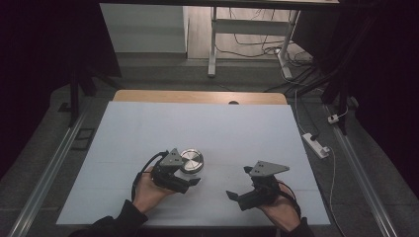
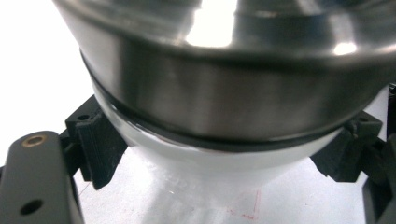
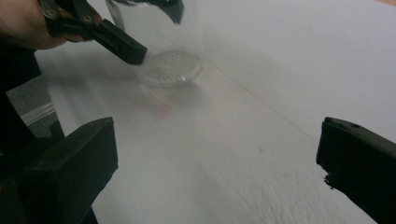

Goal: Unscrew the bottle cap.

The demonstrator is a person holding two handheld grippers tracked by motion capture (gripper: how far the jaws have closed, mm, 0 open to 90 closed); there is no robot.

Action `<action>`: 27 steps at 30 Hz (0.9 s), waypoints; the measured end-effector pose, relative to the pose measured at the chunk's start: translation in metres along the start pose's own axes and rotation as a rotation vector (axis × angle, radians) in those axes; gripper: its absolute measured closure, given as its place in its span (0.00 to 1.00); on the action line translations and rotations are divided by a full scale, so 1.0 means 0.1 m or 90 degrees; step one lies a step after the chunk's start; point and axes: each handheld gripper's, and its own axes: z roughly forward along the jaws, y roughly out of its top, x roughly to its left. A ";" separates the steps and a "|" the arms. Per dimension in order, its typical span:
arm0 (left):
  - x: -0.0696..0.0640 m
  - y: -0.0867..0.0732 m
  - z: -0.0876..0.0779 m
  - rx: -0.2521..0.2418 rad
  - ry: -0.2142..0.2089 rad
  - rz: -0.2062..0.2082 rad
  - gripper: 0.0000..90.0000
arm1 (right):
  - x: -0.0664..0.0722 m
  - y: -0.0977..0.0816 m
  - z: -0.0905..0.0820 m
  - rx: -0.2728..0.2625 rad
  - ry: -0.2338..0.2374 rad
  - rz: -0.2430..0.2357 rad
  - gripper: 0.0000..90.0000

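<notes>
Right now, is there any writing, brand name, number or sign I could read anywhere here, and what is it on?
None can be read.
Jar and its metal lid: no label or brand visible.
White table cover: faint red marks under the jar, too blurred to tell whether they are lines or letters.
Left gripper and right gripper: no lettering visible.

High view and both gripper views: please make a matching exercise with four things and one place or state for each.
Things:
1. clear glass jar with round silver metal lid
2. left gripper
3. right gripper
4. white power strip

States or places:
a. jaws wide apart, nothing between them
b. on the floor, right of the table
c. stands on the white table cover
d. jaws closed on the jar

Pairs: 1-c, 2-d, 3-a, 4-b
</notes>
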 end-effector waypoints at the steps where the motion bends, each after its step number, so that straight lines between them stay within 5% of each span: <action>1: 0.00 0.00 0.00 0.001 0.001 0.002 0.18 | 0.01 0.02 0.02 0.000 0.003 -0.004 0.00; 7: -0.02 0.01 0.01 0.000 0.000 0.007 0.18 | 0.09 0.26 0.19 -0.010 0.027 -0.029 0.00; 22: -0.04 0.01 0.04 0.007 0.008 -0.004 0.18 | 0.23 0.60 0.60 -0.035 0.052 -0.015 0.00; 27: -0.06 0.02 0.05 0.011 0.008 0.000 0.18 | 0.31 0.72 0.77 -0.040 0.043 -0.035 0.01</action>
